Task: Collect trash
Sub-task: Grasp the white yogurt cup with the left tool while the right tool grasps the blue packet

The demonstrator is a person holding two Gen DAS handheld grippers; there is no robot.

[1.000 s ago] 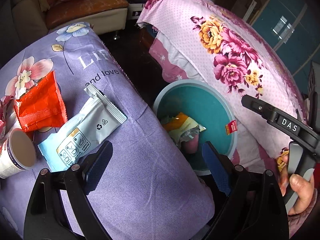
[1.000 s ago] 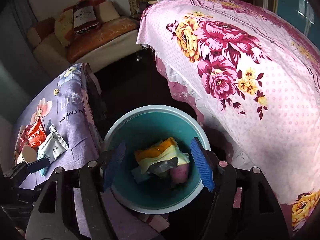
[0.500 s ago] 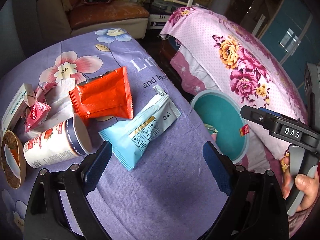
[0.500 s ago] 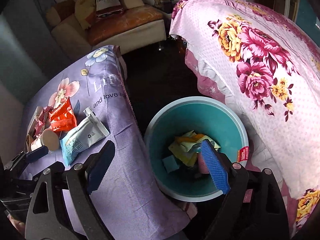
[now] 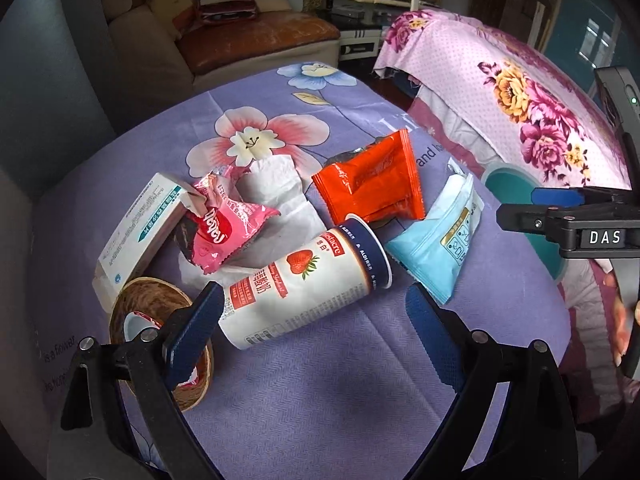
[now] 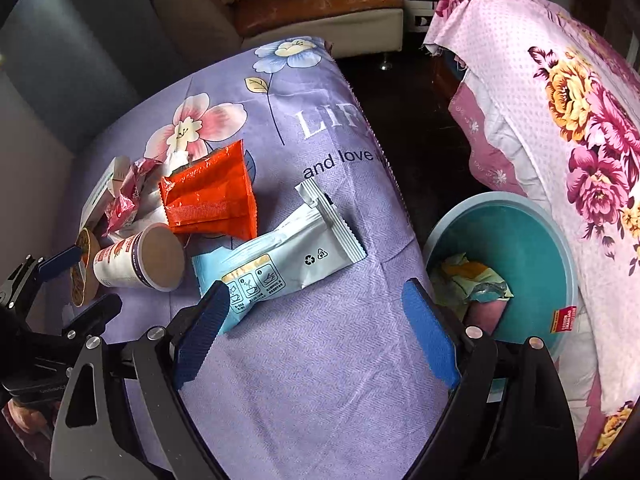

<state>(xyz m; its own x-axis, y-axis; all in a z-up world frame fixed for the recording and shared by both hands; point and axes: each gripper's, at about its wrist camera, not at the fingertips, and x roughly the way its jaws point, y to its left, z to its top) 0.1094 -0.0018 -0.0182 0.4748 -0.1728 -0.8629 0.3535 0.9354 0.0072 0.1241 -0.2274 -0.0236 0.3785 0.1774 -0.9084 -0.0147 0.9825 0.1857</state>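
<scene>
Both grippers hang empty over the purple floral cloth (image 6: 320, 360), so the step in hand looks like reaching for the next piece of trash.

The right gripper (image 6: 316, 332) has its jaws wide apart with nothing between them; they have just been opening. Its nearest target is the pale blue sachet (image 6: 276, 264), lying flat just ahead at about 11 o'clock, one end almost under the left pad. To take it well, I would come down across its narrow width near the middle, since a flat foil pack gives little to bite on and may slide on the cloth. The teal bin (image 6: 532, 248) sits on the floor at 3 o'clock, past the cloth's edge, with crumpled wrappers already inside.

The left gripper (image 5: 316, 328) is also spread wide and holds nothing. The strawberry cup (image 5: 308, 288) lies on its side between the pads, open mouth toward 1 o'clock. Closing across its body should work, gently, as a thin cup would likely crush or roll.

Farther on, at 12 o'clock, is the orange wrapper (image 5: 372, 184), puffed and creased. At 10 o'clock a pink wrapper (image 5: 224, 228) rests on a white tissue (image 5: 276, 196), against a white carton (image 5: 140, 224). A small woven dish (image 5: 148, 312) sits at 9 o'clock beside the left pad.
</scene>
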